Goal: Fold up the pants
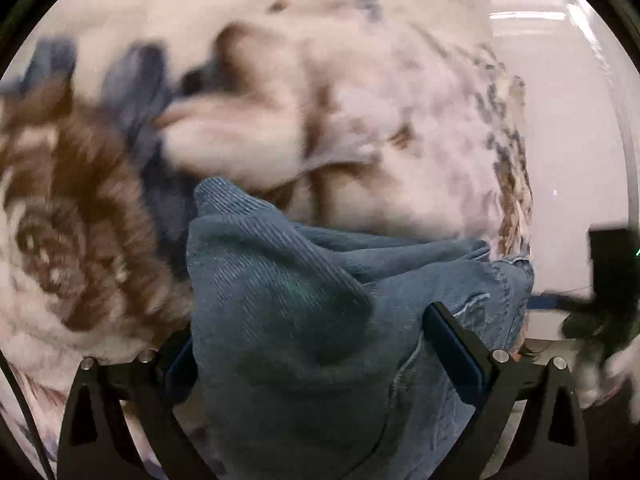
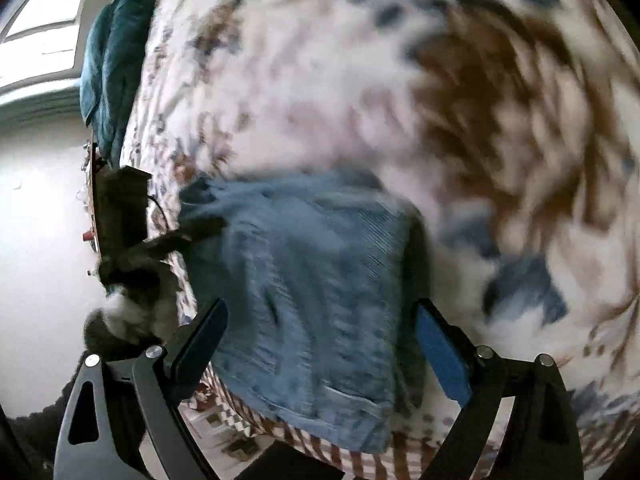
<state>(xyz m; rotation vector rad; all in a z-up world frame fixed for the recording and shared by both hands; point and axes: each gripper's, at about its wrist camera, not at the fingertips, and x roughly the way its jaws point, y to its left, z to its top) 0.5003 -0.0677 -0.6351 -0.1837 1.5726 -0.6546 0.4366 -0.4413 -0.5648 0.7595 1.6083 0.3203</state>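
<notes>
Near the bedspread's [image 2: 304,80] edge, soft, heavyish denim pants [image 2: 320,280] droop; left gripper [image 1: 316,344] seemingly clamps a bunched fold, right gripper [image 2: 320,344] apart; take hems.

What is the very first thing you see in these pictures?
The big bunch of blue jeans fills the bottom middle of the left view, heaped up between the left tongs. In the right view the jeans lie between the wide-apart fingers of the right tongs. Behind them spreads a blurry bedspread, white with brown and blue flowers.
</notes>
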